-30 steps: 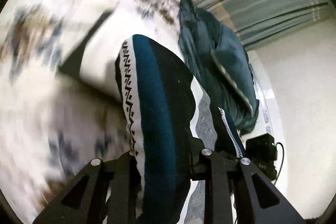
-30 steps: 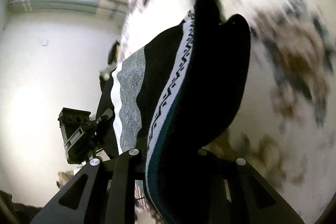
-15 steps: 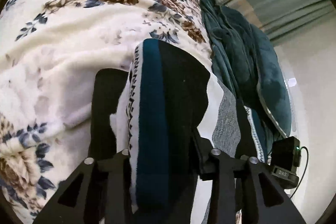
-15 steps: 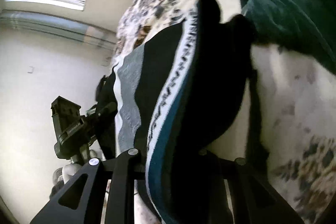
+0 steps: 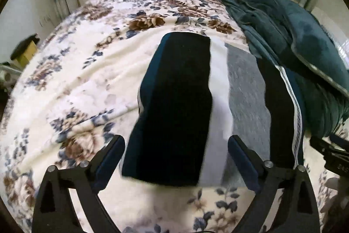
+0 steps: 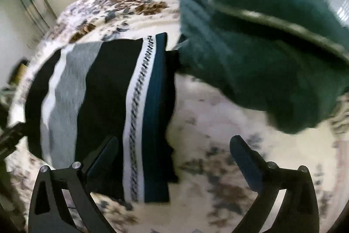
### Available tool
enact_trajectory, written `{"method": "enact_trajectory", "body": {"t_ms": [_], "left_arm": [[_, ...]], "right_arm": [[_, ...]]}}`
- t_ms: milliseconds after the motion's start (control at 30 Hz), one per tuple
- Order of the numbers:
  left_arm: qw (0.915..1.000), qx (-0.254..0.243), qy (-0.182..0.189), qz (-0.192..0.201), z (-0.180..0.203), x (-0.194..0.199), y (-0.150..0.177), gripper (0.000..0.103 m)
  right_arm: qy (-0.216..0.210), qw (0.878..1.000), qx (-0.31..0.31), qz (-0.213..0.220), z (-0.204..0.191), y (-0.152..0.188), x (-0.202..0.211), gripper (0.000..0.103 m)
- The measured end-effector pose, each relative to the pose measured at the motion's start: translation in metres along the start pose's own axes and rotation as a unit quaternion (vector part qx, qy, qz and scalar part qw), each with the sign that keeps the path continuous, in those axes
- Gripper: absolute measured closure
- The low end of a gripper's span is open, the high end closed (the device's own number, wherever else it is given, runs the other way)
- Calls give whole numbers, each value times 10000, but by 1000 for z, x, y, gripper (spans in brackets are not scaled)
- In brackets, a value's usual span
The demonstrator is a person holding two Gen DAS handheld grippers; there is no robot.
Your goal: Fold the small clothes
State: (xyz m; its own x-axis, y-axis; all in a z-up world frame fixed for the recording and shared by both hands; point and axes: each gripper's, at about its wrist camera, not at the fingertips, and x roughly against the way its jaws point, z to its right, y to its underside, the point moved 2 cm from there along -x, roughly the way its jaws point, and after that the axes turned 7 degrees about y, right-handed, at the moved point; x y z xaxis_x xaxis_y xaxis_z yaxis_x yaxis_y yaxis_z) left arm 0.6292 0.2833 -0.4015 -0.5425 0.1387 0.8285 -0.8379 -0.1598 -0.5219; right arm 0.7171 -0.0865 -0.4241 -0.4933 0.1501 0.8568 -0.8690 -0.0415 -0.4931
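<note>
Left wrist view: my left gripper (image 5: 175, 155) was spread wide, nothing pinched, hovering just short of the striped garment's (image 5: 181, 102) near edge. Garment lay folded flat on the floral blanket (image 5: 72, 84), right edge up against the teal bedding heap (image 5: 305, 54). Probably set there because that patch was flat enough to hold the fold. Right gripper (image 6: 174, 155) was also splayed, empty, garment under its left finger (image 6: 102, 156). Half a second earlier both had been clamped on the hanging fabric; by this point it had been laid down and released.
</note>
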Motion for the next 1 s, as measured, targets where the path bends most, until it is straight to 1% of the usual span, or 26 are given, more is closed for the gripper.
{"method": "enact_trajectory", "body": {"t_ms": [67,233,300,333,467,533,600,633,733,800,933,1000], "left_arm": [[9998,-14,-177,28,6,11,6,7],[9993,-131,-255,229,25,60,17,7],[9991,-160,-225,324,34,87,22,7],[9988,-182,-227,406,39,107,26,7],[9975,-260,-207,617,56,172,38,7],[9971,-254,-174,699,63,205,45,7],[9960,-305,-221,816,69,240,51,7],[9952,-338,-214,890,74,263,56,7],[9935,-405,-233,1040,84,307,66,7],[9923,-418,-263,1138,91,341,76,7],[9908,-412,-210,1270,102,394,94,7],[9900,-414,-240,1330,105,414,102,7]], "right_arm": [[199,9997,-21,140,0,7,22,0],[496,9979,-175,388,5,28,76,0],[592,9967,-188,525,8,37,108,0],[624,9961,-188,592,10,41,122,0],[683,9935,-204,890,24,60,196,0],[634,9926,-199,1013,30,69,234,0],[618,9911,-204,1158,40,81,276,0],[622,9903,-227,1220,43,85,292,0],[571,9871,-250,1476,57,104,358,0],[542,9855,-268,1588,63,114,392,0],[460,9816,-237,1840,75,140,464,0],[393,9805,-258,1909,81,152,494,0]]}}
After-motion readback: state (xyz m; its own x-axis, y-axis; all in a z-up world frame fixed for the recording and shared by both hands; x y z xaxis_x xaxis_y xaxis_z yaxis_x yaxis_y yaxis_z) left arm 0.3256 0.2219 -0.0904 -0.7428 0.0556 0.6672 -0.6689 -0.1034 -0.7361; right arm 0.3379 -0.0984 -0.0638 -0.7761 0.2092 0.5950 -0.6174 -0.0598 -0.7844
